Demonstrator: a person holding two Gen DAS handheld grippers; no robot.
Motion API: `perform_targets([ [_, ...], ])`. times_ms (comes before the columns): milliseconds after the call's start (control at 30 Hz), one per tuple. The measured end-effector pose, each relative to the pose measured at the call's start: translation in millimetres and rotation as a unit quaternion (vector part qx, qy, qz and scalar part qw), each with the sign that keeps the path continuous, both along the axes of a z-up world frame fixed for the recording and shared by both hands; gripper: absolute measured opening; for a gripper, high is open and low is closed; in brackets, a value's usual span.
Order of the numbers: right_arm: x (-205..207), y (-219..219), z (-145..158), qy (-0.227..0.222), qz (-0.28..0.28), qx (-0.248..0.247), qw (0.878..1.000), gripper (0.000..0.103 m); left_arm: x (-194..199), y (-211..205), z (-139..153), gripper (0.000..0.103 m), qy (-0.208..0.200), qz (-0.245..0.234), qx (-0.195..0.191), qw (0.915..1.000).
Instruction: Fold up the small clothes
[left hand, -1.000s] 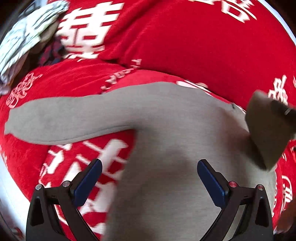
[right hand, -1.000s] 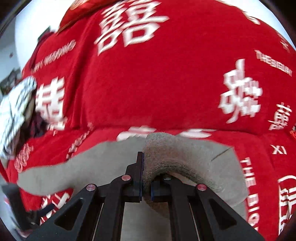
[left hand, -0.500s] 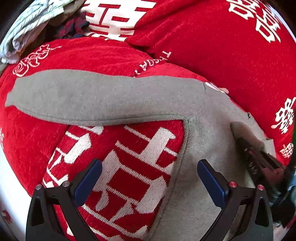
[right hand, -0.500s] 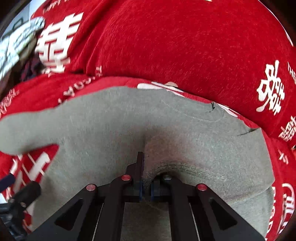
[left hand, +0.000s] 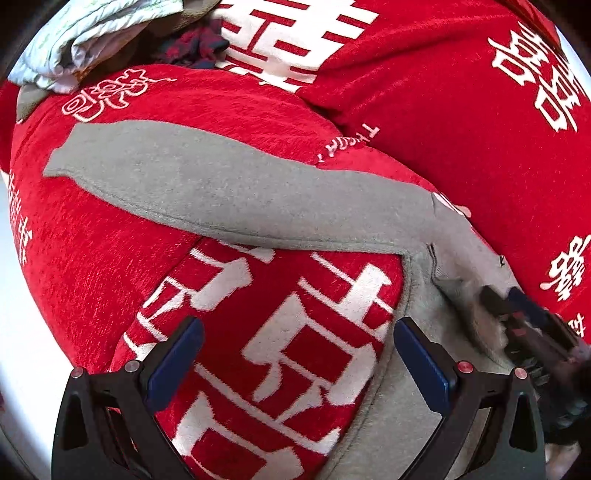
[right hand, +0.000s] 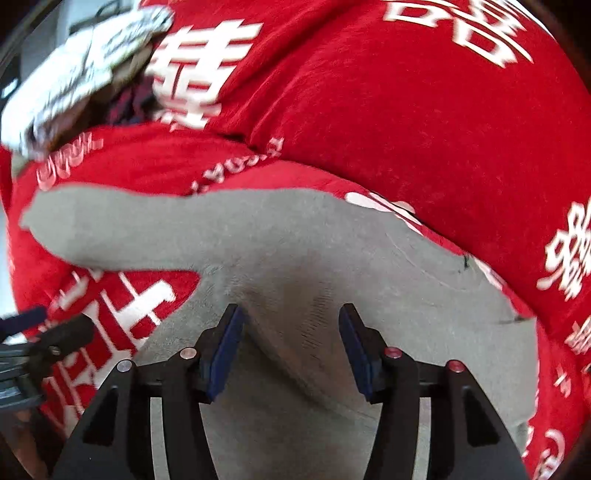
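- The grey garment (right hand: 295, 258) lies spread on the red cover with white characters (left hand: 443, 110), one sleeve (left hand: 221, 192) stretched out flat to the left.
- The right tongs (right hand: 291, 347) have just been opening; the cloth lies under them, unclamped.
- The left tongs (left hand: 299, 354) stand wide apart, empty, over the cover beside the garment's edge.
- A heap of pale and dark clothes (left hand: 96, 33) sits at the far left.

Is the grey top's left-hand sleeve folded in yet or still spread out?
Still spread. The sleeve lies flat and straight on the red cover, stretching away from the grey top.

Plain grey garment (left hand: 236, 192), red white-lettered cover (left hand: 461, 122)
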State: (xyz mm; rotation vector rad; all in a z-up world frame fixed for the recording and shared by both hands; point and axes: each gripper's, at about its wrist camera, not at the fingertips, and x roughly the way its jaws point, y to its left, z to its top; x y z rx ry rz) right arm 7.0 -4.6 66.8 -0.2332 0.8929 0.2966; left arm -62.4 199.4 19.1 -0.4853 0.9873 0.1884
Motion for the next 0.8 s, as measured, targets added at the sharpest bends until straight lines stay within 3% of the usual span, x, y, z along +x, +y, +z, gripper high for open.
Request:
perform_targets([
  [67, 2.6, -37.7, 6.2, -0.003, -0.038, 0.025, 0.999, 0.062, 4.2, -14.0, 4.8, 0.103, -0.002, -0.015, 0.01, 0.9998],
  [267, 12.7, -153.4, -8.0, 0.011, -0.171, 0.017, 0.985, 0.064, 25.1, -93.8, 27.2, 0.103, -0.019, -0.106, 0.039, 0.9934],
  [433, 17.6, -202.9, -35.3, 0.043, -0.212, 0.013, 0.976, 0.064, 52.1, -177.4, 37.1, 0.103, -0.038, -0.201, 0.079, 0.9756],
  [500, 23.9, -217.7, -48.7, 0.056, -0.216, 0.012, 0.975, 0.064, 67.4, -194.5, 30.7, 0.103, -0.027, -0.214, 0.094, 0.972],
  [567, 24.6, -231.2, -50.9, 0.042, -0.226, 0.026, 0.973, 0.068, 82.0, -203.7, 19.2, 0.103, -0.01, -0.22, 0.11, 0.9692],
  [667, 35.5, -246.9, -52.1, 0.045, -0.236, 0.041, 0.97, 0.068, 98.3, -200.9, 0.7, 0.103, 0.012, -0.215, 0.125, 0.9686],
  [800, 55.4, -259.8, -56.0, 0.052, -0.234, 0.043, 0.97, 0.073, 103.0, -199.5, -7.2, 0.103, -0.002, -0.209, 0.141, 0.9677],
])
